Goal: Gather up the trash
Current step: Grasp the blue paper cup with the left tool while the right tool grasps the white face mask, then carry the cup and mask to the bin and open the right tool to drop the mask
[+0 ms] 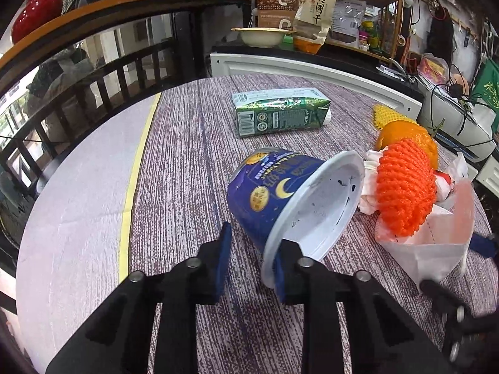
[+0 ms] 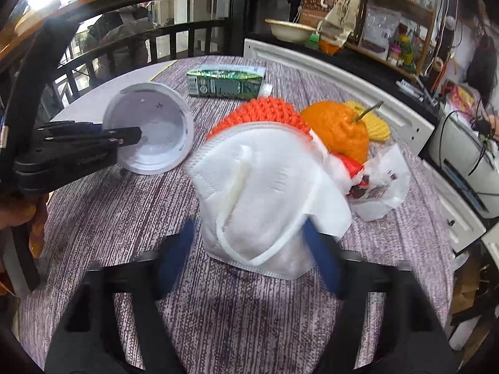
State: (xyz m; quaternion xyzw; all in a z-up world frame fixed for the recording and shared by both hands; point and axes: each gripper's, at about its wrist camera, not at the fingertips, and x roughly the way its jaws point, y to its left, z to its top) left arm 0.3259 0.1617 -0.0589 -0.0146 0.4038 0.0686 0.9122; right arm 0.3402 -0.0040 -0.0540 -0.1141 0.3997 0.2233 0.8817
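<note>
A blue paper cup [image 1: 274, 193] with a white inside lies on its side on the purple-streaked table [image 1: 187, 155]. My left gripper [image 1: 252, 265] is open, one finger inside the cup's rim and one outside it; the right wrist view shows the cup [image 2: 156, 131] with that finger in it. My right gripper [image 2: 249, 249] is open around a white face mask [image 2: 268, 199], its blue pads on either side. An orange foam net [image 1: 402, 187] lies behind the mask [image 1: 436, 249].
A green drink carton [image 1: 280, 110] lies at the table's far side. An orange fruit [image 2: 340, 127], a yellow foam net [image 2: 377, 124] and a crumpled white wrapper [image 2: 383, 180] sit right of the mask. Shelves and a white bowl [image 1: 262, 35] stand behind the table.
</note>
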